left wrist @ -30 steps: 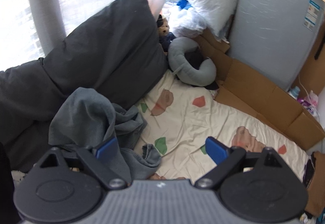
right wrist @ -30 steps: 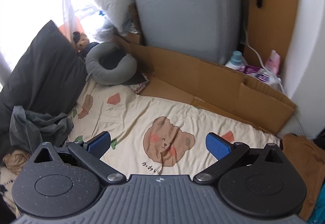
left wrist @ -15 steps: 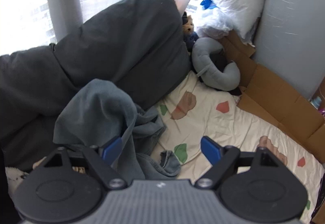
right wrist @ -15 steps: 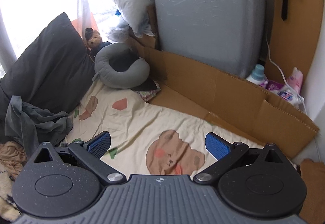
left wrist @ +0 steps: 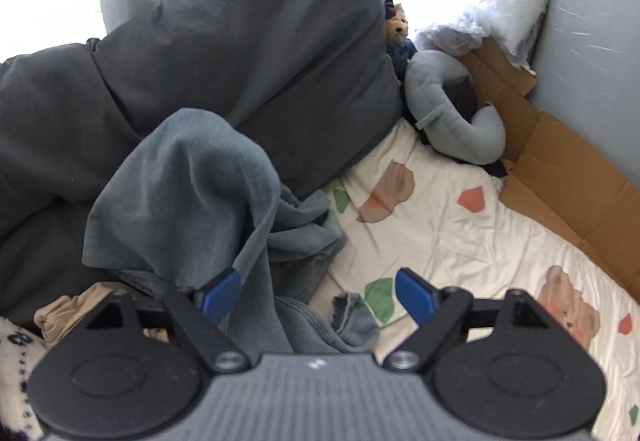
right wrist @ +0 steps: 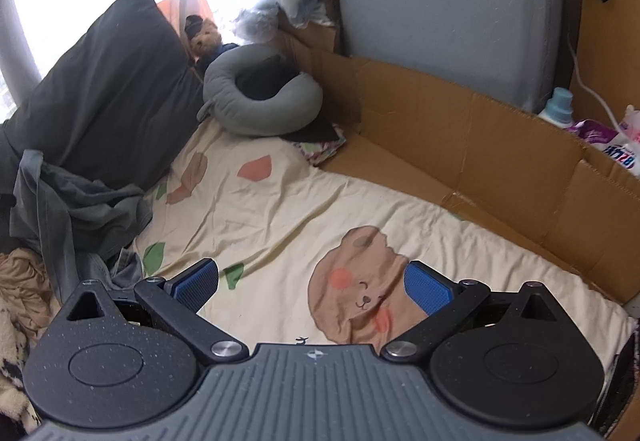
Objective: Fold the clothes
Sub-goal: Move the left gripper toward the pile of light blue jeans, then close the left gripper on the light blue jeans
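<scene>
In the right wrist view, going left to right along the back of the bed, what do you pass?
Dark pillow → teddy bear → grey neck pillow → cardboard → blue-capped bottle.

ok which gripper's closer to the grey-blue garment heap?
Left. The left gripper is open right over the grey-blue garment, cloth draped between its fingers. The right gripper, also open, hovers over the bear-print sheet, garment off to its left.
</scene>
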Available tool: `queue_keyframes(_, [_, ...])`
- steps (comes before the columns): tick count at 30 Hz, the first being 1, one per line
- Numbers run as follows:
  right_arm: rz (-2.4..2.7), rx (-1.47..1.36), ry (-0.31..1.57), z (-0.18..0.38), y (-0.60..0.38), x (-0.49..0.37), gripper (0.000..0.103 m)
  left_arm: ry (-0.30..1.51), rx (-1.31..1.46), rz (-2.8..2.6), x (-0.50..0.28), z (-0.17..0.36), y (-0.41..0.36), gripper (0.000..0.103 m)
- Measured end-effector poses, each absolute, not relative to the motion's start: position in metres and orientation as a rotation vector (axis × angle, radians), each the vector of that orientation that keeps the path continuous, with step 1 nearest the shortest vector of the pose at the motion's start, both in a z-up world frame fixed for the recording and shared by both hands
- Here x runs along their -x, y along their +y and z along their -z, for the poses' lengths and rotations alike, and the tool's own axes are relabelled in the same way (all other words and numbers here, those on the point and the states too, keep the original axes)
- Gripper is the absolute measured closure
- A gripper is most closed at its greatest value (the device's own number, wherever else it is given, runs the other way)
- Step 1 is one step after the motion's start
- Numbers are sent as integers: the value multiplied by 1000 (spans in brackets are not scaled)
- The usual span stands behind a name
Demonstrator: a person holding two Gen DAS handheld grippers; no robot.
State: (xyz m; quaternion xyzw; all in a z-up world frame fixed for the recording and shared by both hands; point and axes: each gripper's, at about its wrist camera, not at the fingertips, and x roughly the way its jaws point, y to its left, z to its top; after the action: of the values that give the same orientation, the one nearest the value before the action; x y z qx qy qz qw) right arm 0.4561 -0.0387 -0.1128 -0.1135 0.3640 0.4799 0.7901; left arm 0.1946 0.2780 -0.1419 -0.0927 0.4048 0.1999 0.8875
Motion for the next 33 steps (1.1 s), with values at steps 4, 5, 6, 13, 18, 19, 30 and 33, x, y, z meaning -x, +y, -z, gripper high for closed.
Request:
queue_keyframes(4, [-1062,258,773,127,-33,-447,2,812,214,-458,-193,159,291,17])
queue_keyframes(5, [-1069,261,770,130,-31,-445,2,805,208,-470,-193,162,293,17])
queue_keyframes(6, [-1076,264,767,134,-30,-443,2,798,204,-480,-192,166,296,17])
queue_keyframes(13, [-1148,237,814,156,-11,-430,2,726,202,-518,-195,193,314,25])
queue_keyframes(18, [-1191,252,806,168,-1,-418,2,675,173,-595,-200,230,328,56])
queue_keyframes(19, [-1194,270,805,170,1,-415,2,672,196,-588,-202,236,332,58])
queue_keyframes(30, [-1204,292,848,198,-1,-407,2,618,250,-601,-208,265,343,99])
queue_keyframes(33, [-1205,290,852,201,-3,-408,2,605,261,-594,-207,266,338,100])
